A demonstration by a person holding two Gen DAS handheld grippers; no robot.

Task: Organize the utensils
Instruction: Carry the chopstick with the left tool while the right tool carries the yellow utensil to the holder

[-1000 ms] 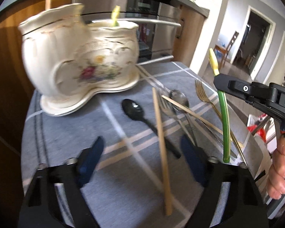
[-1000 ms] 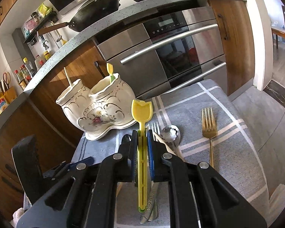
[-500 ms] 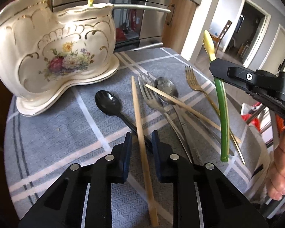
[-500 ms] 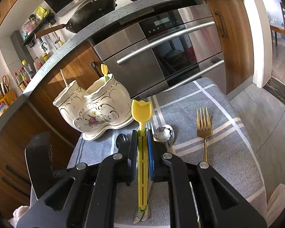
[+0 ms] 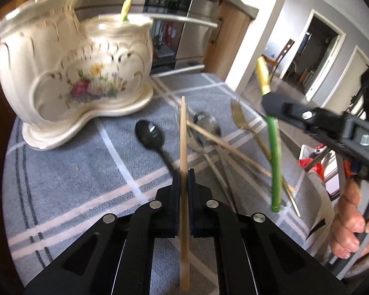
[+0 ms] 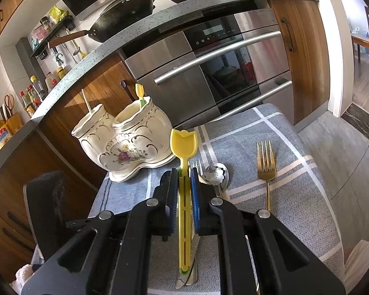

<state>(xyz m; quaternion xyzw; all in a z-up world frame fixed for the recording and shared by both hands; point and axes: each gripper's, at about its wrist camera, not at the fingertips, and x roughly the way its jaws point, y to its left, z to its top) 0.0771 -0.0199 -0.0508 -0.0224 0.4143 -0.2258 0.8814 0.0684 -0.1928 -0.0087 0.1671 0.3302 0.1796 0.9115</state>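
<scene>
My left gripper (image 5: 183,175) is closing its jaws, and the pads press on a wooden chopstick (image 5: 183,127) that points away toward the ceramic holder (image 5: 73,73). My right gripper (image 6: 184,175) is shut on a yellow tulip-headed stick with a green stem (image 6: 183,145), held upright above the cloth. From the left wrist view that stick (image 5: 275,159) hangs at the right in the right gripper (image 5: 270,107). The cream flowered holder (image 6: 125,142) has a chopstick in its left pocket and another tulip stick in its right pocket.
On the grey checked cloth (image 5: 73,172) lie a black spoon (image 5: 150,132), a second chopstick (image 5: 223,145), a silver spoon (image 6: 215,173), a silver fork (image 6: 196,163) and a gold fork (image 6: 265,162). A steel oven (image 6: 209,73) stands behind. A person's hand (image 5: 349,226) is at the right.
My left gripper went from wide open to shut around the wooden chopstick. The right gripper kept still with the tulip stick.
</scene>
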